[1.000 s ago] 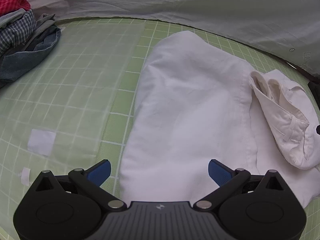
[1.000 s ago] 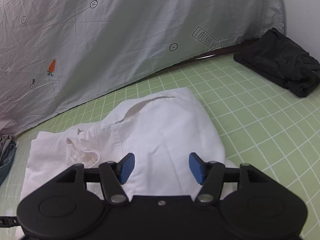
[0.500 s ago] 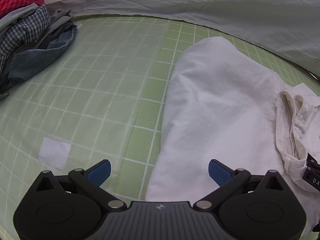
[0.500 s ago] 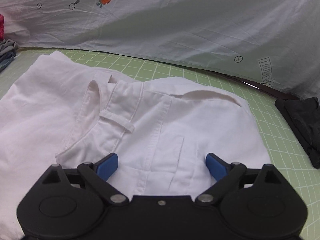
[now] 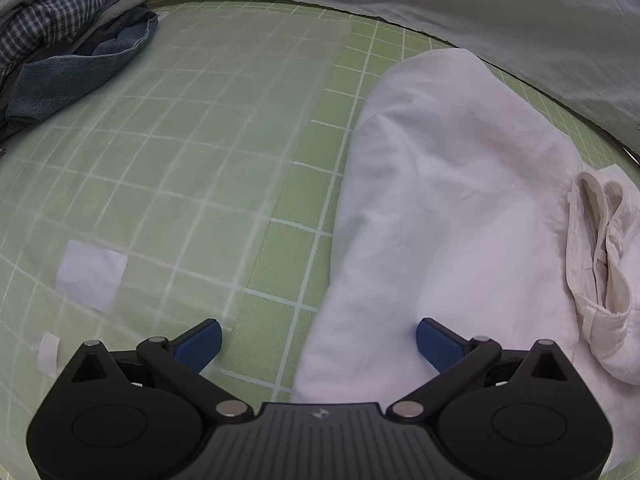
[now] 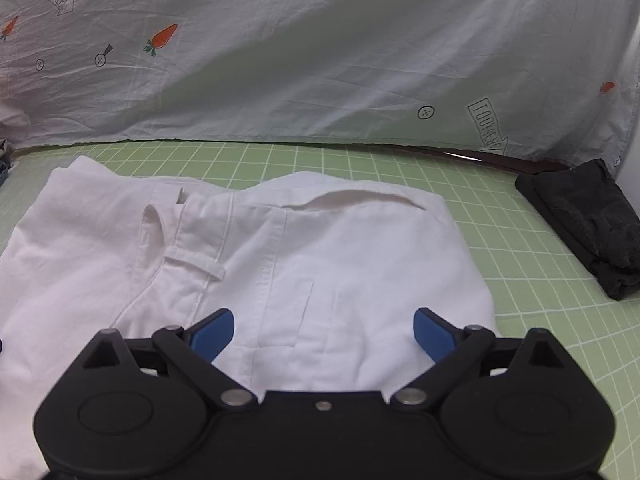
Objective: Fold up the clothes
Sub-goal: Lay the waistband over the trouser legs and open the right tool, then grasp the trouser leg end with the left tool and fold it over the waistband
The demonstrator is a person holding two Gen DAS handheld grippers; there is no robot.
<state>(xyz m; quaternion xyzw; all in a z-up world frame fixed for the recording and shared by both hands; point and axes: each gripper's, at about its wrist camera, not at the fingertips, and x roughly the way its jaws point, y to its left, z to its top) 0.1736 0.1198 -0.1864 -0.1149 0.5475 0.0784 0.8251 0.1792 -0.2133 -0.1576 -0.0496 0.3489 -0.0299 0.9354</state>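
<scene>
White trousers (image 5: 452,208) lie folded on the green grid mat (image 5: 304,256). In the left wrist view the leg end lies ahead and the waistband (image 5: 600,248) at the right. My left gripper (image 5: 318,344) is open and empty, its jaws over the near left edge of the cloth. In the right wrist view the trousers (image 6: 320,264) show waistband, belt loop and pocket slit. My right gripper (image 6: 324,330) is open and empty, just above the near edge of the waist part.
A pile of checked, denim and red clothes (image 5: 60,40) lies at the far left. A folded dark garment (image 6: 588,224) lies at the right. A carrot-print sheet (image 6: 320,60) hangs behind the mat. White tape patches (image 5: 92,272) are stuck on the mat.
Both grippers have swung over the trousers: the left view shifted left so the cloth sits further right, the right gripper turned toward the waistband and opened wider.
</scene>
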